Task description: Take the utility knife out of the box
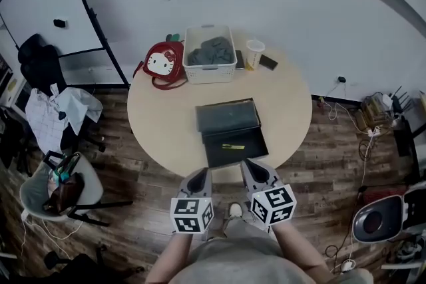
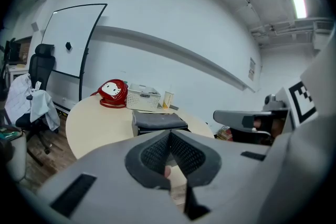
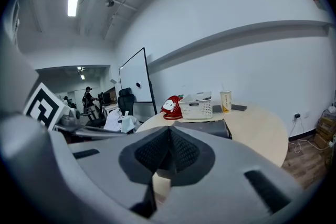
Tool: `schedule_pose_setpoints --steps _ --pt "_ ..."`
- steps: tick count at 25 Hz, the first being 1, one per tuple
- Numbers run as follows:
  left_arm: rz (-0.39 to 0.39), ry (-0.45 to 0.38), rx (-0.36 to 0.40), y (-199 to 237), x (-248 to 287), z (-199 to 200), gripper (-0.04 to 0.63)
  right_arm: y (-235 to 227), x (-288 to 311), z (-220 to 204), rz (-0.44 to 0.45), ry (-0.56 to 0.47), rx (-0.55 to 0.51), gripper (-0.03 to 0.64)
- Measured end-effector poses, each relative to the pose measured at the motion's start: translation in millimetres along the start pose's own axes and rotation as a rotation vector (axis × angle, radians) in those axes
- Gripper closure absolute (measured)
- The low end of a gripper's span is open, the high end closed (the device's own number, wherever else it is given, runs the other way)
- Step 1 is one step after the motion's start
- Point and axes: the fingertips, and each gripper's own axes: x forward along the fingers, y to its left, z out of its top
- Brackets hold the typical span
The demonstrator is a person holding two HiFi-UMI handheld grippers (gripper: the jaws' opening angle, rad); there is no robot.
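An open black box (image 1: 231, 132) lies on the round table (image 1: 160, 116), near its front edge, with the lid (image 1: 226, 115) folded back. A yellow utility knife (image 1: 233, 146) rests in the box's lower half. My left gripper (image 1: 199, 174) hovers at the table's front edge, left of the box, jaws shut and empty. My right gripper (image 1: 251, 165) is beside it, just below the box's front right corner, also shut and empty. The box (image 2: 157, 120) shows ahead of the shut left gripper (image 2: 169, 135). Past the shut right gripper (image 3: 169, 132) the box (image 3: 205, 127) shows too.
At the table's far side sit a red cartoon bag (image 1: 163, 63), a white basket (image 1: 210, 55) with grey cloth, a paper cup (image 1: 253, 53) and a dark phone (image 1: 268, 62). Office chairs (image 1: 46, 76) with clothes stand to the left, and a whiteboard (image 2: 71, 39).
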Motion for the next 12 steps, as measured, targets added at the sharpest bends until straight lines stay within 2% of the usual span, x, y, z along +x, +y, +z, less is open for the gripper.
schedule_pose_setpoints --steps 12 --pt "0.102 -0.004 -0.052 9 79 22 0.594 -57 70 7 0.129 0.085 -0.092 0.618"
